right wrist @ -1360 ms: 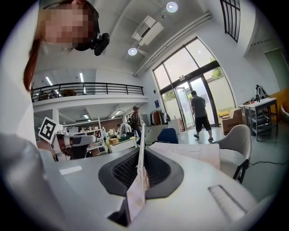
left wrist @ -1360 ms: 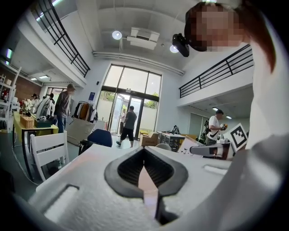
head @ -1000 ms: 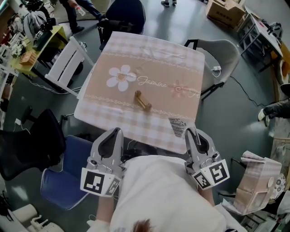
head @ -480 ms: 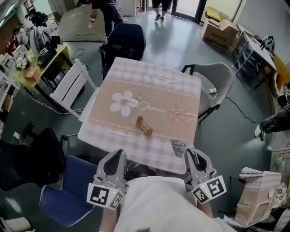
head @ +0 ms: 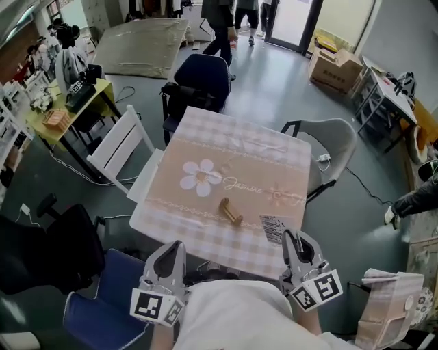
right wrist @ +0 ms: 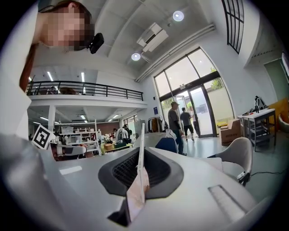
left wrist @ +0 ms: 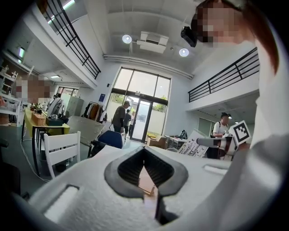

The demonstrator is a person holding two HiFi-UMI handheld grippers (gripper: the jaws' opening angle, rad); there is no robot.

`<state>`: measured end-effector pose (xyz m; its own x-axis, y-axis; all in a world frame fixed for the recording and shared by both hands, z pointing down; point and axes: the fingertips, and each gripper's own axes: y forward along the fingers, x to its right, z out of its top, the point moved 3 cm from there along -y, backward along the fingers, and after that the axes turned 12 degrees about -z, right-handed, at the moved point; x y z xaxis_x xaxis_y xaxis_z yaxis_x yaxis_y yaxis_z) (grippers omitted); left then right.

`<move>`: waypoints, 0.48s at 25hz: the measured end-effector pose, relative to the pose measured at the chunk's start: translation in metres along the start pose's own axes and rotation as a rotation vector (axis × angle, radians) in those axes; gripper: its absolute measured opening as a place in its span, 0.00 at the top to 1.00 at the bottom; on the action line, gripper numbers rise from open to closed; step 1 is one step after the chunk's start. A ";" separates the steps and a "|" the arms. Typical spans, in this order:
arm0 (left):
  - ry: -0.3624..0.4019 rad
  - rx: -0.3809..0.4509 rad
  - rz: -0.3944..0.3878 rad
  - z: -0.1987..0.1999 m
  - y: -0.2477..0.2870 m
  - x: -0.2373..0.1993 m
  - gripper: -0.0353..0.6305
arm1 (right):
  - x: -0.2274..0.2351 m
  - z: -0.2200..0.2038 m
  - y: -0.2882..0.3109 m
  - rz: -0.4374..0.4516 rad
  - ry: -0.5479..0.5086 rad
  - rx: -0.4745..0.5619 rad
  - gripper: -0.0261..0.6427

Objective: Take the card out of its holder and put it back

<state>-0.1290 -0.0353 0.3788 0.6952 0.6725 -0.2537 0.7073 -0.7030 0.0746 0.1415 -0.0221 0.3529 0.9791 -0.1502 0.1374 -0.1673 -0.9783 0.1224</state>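
Closest in, both grippers are tucked against the person's white shirt point(head: 239, 314). The right gripper point(right wrist: 141, 151) is clenched on a thin white sheet seen edge-on, poking out past its tips. I'm pretty sure that's the card point(right wrist: 141, 135). The left gripper point(left wrist: 144, 150) is closed up with nothing in it; you just see the table point(head: 171, 225) through the gap behind its tips.

What's changed in the last second: in the head view both grippers have slid lower and nearer the body. The table now sits further off, with more room showing. The wooden holder point(head: 230, 211) hasn't budged. It's in the same spot below the daisy print point(head: 201, 179), and no card stands in it. So I'd read it as card out, put-back not done, hands backing off rather than going in.

A printed slip point(head: 274, 228) lies right of the holder, not touching. Around the table there's a white chair point(head: 123, 147), a grey chair point(head: 335, 143) and a dark blue chair point(head: 205, 75). Way back there are cardboard boxes point(head: 335, 65) and people point(head: 220, 20) near the glass doors point(head: 298, 17).
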 end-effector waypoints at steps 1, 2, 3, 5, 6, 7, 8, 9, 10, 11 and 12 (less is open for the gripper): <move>0.002 0.001 0.001 0.002 0.000 -0.005 0.95 | -0.003 0.002 0.005 0.000 -0.003 0.003 0.94; 0.003 0.001 -0.001 0.004 0.000 -0.010 0.95 | -0.005 0.004 0.010 0.000 -0.005 0.008 0.94; 0.004 0.000 -0.004 0.005 0.000 -0.014 0.95 | -0.007 0.005 0.015 0.000 -0.008 0.015 0.94; 0.006 -0.006 -0.013 0.005 0.002 -0.021 0.95 | -0.011 0.007 0.025 -0.003 -0.011 0.026 0.94; 0.006 -0.010 -0.018 0.004 0.002 -0.024 0.95 | -0.012 0.007 0.029 -0.005 -0.012 0.030 0.94; 0.007 -0.013 -0.022 0.004 0.002 -0.028 0.95 | -0.014 0.007 0.034 -0.007 -0.012 0.033 0.94; 0.007 -0.017 -0.025 0.003 0.002 -0.031 0.95 | -0.016 0.006 0.038 -0.009 -0.011 0.035 0.94; 0.007 -0.021 -0.029 0.002 0.002 -0.035 0.95 | -0.018 0.005 0.043 -0.010 -0.011 0.037 0.94; 0.007 -0.025 -0.031 0.001 0.003 -0.039 0.95 | -0.019 0.004 0.047 -0.011 -0.011 0.039 0.94; 0.007 -0.026 -0.034 0.001 0.003 -0.042 0.95 | -0.020 0.003 0.051 -0.013 -0.012 0.039 0.94; 0.007 -0.025 -0.038 0.001 0.004 -0.044 0.95 | -0.021 0.001 0.054 -0.015 -0.012 0.038 0.94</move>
<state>-0.1572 -0.0682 0.3890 0.6687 0.7003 -0.2500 0.7361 -0.6710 0.0894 0.1121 -0.0723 0.3552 0.9827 -0.1372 0.1240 -0.1485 -0.9851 0.0867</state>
